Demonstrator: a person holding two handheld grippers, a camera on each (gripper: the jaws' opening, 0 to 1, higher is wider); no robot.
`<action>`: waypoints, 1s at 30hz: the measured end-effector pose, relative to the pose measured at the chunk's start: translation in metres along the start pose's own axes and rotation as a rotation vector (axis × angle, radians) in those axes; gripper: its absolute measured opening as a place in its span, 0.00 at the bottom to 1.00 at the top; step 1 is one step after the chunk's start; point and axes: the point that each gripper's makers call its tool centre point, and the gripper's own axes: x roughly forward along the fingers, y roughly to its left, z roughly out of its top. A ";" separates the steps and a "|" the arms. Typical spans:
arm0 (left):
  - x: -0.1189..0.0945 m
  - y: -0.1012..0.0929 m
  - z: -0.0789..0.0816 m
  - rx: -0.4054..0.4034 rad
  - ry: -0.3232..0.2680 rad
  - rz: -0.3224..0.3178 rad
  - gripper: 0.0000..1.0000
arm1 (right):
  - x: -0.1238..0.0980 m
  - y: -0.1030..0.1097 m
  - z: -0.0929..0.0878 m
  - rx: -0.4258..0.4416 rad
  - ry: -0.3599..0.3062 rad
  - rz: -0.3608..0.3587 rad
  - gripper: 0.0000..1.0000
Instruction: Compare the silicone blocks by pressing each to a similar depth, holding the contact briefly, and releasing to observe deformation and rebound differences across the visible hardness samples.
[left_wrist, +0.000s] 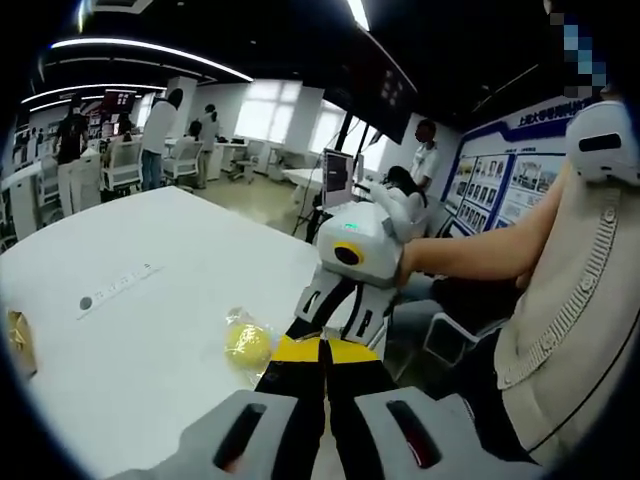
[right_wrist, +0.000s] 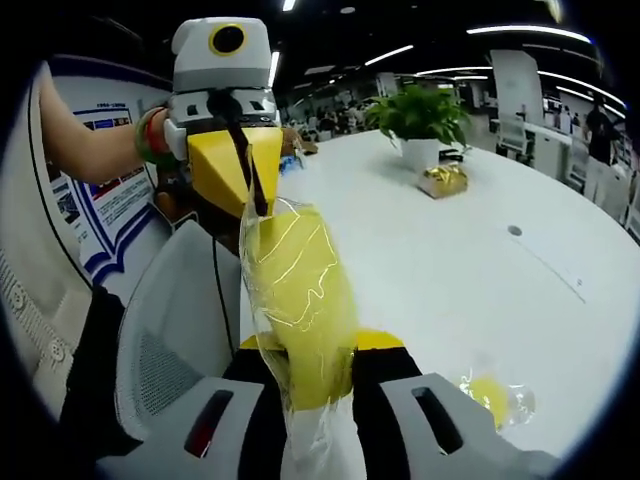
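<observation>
My right gripper (right_wrist: 300, 350) is shut on a yellow silicone block (right_wrist: 298, 290) wrapped in a clear plastic bag, held upright off the table. My left gripper (right_wrist: 258, 200) comes in from the upper left, its yellow jaws closed on the top of that bag. In the left gripper view my left gripper (left_wrist: 322, 345) has its tips pressed together, and the right gripper (left_wrist: 335, 322) meets it head-on from above; the held block is hidden behind the jaws. A second bagged yellow block (left_wrist: 248, 345) (right_wrist: 490, 395) lies on the white table (left_wrist: 150, 270) (right_wrist: 450, 270).
A potted plant (right_wrist: 420, 115) and a gold wrapped object (right_wrist: 445, 180) stand far back on the table. Another gold item (left_wrist: 18, 340) lies at the table's left side. A person's arm (left_wrist: 470, 255) and torso are at the right. Desks and people fill the room behind.
</observation>
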 end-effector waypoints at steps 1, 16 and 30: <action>0.000 0.000 0.000 -0.001 0.001 -0.001 0.00 | 0.000 0.000 -0.001 -0.001 0.001 -0.001 0.19; 0.002 -0.004 -0.002 0.000 0.001 -0.009 0.00 | -0.001 0.002 -0.005 0.000 0.016 0.009 0.22; 0.004 -0.003 -0.007 -0.028 0.001 -0.007 0.00 | -0.002 0.003 -0.013 0.003 0.035 -0.022 0.30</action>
